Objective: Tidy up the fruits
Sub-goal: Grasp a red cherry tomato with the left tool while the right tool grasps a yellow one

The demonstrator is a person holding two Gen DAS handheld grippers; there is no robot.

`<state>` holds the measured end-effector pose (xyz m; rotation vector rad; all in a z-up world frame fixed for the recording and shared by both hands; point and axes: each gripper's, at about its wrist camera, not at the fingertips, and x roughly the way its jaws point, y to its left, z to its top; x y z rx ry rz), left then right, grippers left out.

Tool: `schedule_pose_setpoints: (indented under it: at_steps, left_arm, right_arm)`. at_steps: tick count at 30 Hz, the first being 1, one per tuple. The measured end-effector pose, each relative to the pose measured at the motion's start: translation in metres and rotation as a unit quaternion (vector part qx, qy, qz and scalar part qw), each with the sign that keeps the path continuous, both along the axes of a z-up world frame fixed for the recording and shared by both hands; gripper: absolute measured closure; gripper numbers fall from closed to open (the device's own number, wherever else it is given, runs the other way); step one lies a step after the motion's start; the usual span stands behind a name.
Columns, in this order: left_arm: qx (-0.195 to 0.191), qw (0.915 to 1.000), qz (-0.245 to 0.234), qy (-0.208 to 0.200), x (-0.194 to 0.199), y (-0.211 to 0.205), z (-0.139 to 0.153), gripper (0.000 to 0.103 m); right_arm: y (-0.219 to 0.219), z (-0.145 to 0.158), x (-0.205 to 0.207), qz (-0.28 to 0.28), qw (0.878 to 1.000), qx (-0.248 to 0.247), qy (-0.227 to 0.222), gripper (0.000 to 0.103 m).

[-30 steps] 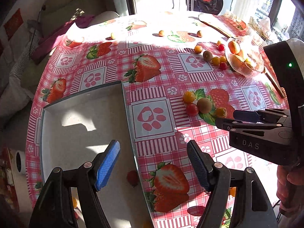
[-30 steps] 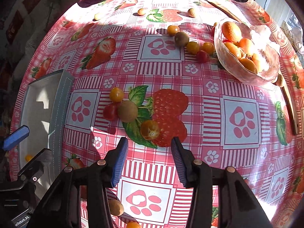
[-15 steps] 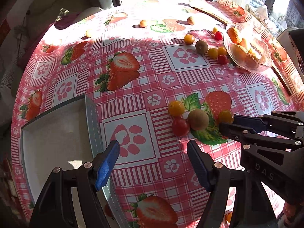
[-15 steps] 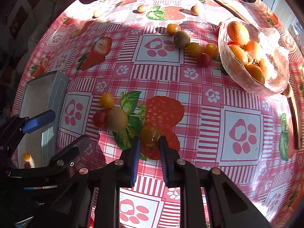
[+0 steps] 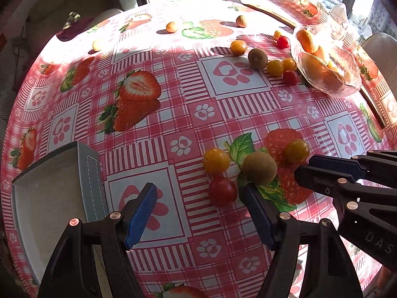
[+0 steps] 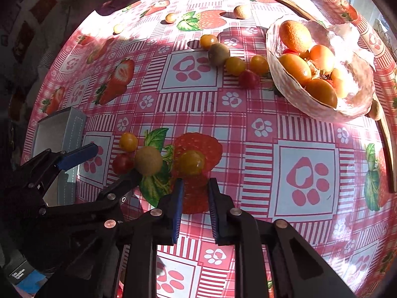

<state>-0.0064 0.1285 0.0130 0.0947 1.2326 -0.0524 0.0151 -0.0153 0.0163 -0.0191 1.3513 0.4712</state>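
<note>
At twelve o'clock from the right gripper (image 6: 194, 182), spotting the orange tomato (image 6: 191, 162) just past its tips; pinching nearly closed on nothing; holding the left gripper (image 5: 198, 188) wide, empty.

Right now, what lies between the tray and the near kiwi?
A yellow tomato and a red tomato, both beside the kiwi, then cloth up to the tray. The right wrist view shows it, with the open left gripper by them.
</note>
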Motion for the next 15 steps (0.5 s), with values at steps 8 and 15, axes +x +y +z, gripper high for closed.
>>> schedule_pose_setpoints:
  at_steps: [8,15]
  left_arm:
    - [-0.012,0.9999,-0.001,-0.006,0.004,-0.006,0.001,0.04]
    - [-0.029,0.9995,-0.005,-0.011,0.001,-0.012,0.005,0.079]
  right_arm:
    - [0.011,0.0,0.013,0.023,1.0,0.012,0.0,0.081]
    - [0.014,-0.002,0.015,0.016,1.0,0.012,-0.006,0.083]
